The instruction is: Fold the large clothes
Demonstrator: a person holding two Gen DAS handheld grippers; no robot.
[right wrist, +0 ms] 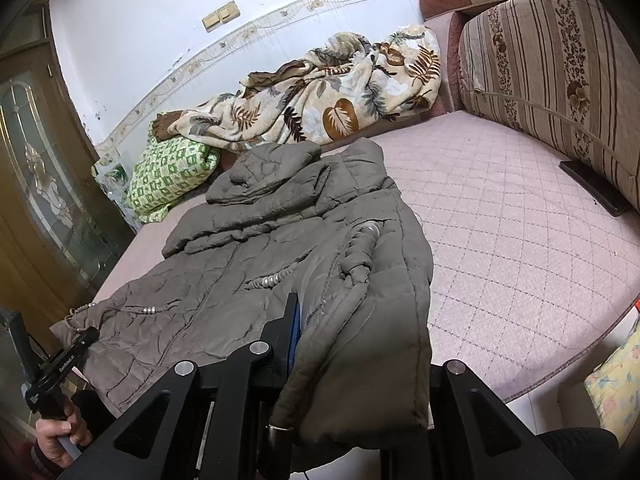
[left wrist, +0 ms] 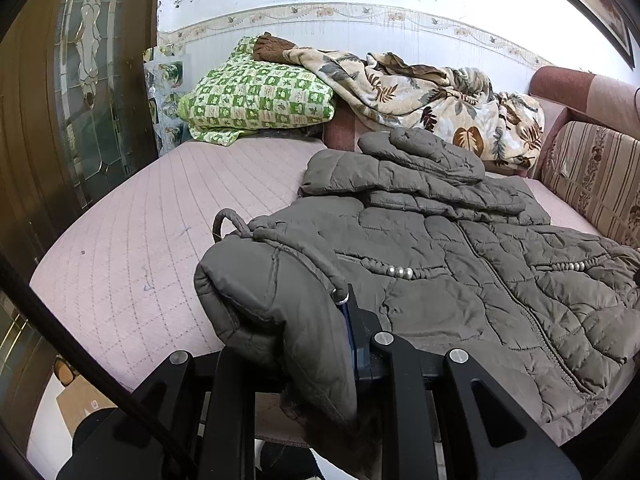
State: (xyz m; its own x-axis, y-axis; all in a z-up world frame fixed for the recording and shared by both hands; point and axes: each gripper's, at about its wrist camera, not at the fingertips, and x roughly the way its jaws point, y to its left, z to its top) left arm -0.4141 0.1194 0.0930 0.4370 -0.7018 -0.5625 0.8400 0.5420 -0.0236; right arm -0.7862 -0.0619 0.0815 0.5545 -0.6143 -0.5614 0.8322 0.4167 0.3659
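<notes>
**Grey-brown quilted coat pinched at both sleeves on the pink bed**

Grey-brown and puffy, the quilted coat (left wrist: pixel 460 248) lies front-up on the pink diamond-stitched mattress cover (left wrist: pixel 132 232), hood toward the wall, with small pearl-like beads across its chest.

Around it you have a green-and-white checked pillow (left wrist: pixel 256 100) and a cream blanket with brown leaf print (left wrist: pixel 420 88), both bunched against the white wall beyond the hood. A striped floral sofa cushion (right wrist: pixel 552 80) lines the far side of the bed, and a flat black rectangular object (right wrist: pixel 592 188) rests at its foot, well apart from the coat. A dark wooden door with leaded glass (left wrist: pixel 88 92) stands past the pillow. None of these touches the coat's body; the pillow sits near the hood.

Small white lettering shows on the left tool's handle in the right wrist view, too small to read with certainty.

Your left gripper (left wrist: pixel 348 320) has its jaws pressed nearly together on one coat sleeve (left wrist: pixel 276 308), which drapes over the left finger. Your right gripper (right wrist: pixel 298 332) pinches the other sleeve (right wrist: pixel 360 340) the same way, fabric folding over its right side. Your left hand (right wrist: pixel 60 436) grips the handle.
</notes>
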